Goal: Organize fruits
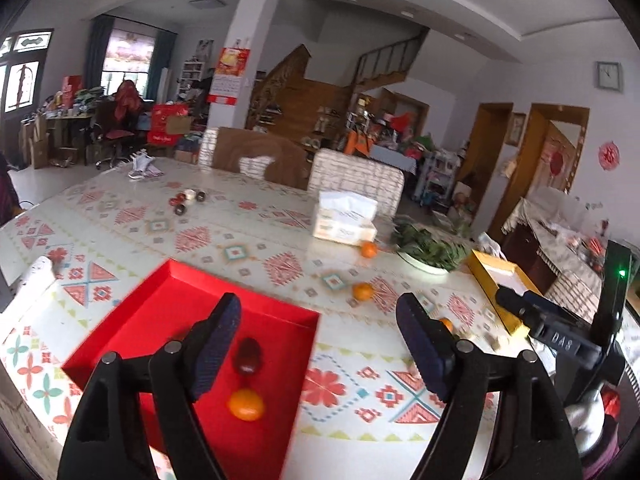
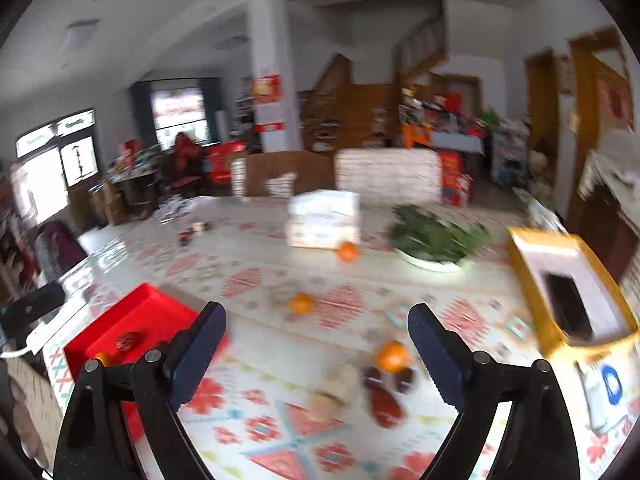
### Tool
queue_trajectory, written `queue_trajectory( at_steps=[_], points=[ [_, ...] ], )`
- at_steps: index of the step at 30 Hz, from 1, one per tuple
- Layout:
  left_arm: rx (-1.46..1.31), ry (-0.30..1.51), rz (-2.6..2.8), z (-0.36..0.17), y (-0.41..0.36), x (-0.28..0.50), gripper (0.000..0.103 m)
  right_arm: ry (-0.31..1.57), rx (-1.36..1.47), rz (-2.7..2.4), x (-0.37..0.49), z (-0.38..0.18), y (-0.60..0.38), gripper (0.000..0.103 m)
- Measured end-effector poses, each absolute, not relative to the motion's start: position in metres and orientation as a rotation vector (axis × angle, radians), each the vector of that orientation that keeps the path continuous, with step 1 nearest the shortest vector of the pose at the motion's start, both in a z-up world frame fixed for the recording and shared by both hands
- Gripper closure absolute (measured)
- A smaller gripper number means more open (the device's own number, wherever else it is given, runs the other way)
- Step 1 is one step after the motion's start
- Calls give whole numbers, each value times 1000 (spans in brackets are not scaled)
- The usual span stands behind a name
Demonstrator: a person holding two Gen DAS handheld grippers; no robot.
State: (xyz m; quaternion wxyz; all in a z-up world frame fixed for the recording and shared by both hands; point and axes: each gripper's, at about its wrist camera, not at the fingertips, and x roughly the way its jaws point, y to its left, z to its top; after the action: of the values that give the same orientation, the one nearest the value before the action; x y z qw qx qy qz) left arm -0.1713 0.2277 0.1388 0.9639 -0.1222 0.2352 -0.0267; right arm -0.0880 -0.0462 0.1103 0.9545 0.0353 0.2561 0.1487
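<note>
A red tray [image 1: 168, 300] lies on the patterned table, holding an orange [image 1: 246, 404] and a dark red fruit [image 1: 248, 354]. My left gripper [image 1: 318, 344] is open and empty above the tray's right edge. Loose oranges lie further out [image 1: 363, 291] [image 1: 368, 249]. In the right wrist view my right gripper [image 2: 316, 354] is open and empty above the table. Ahead of it lie an orange [image 2: 392, 356], dark red fruits [image 2: 384, 402] and pale blurred lumps [image 2: 334, 390]. The red tray [image 2: 140, 312] sits to its left. Two more oranges lie further off [image 2: 302, 303] [image 2: 348, 251].
A yellow box [image 2: 560, 280] stands at the right. A white plate of green leaves [image 2: 436, 240] and a tissue pack [image 2: 324, 220] sit behind. Small toy cars [image 1: 186, 200] lie at the far left. Chairs stand beyond the table. The right gripper's body shows in the left view [image 1: 552, 328].
</note>
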Motion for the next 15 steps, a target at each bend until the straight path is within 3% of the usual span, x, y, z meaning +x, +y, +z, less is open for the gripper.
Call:
queue_trajectory(
  at_steps=[7, 15],
  points=[
    [-253, 555, -163, 112, 180, -138, 24, 672, 160, 236, -59, 95, -106, 8],
    [-260, 626, -306, 69, 138, -72, 24, 756, 118, 230, 1, 124, -110, 14]
  ],
)
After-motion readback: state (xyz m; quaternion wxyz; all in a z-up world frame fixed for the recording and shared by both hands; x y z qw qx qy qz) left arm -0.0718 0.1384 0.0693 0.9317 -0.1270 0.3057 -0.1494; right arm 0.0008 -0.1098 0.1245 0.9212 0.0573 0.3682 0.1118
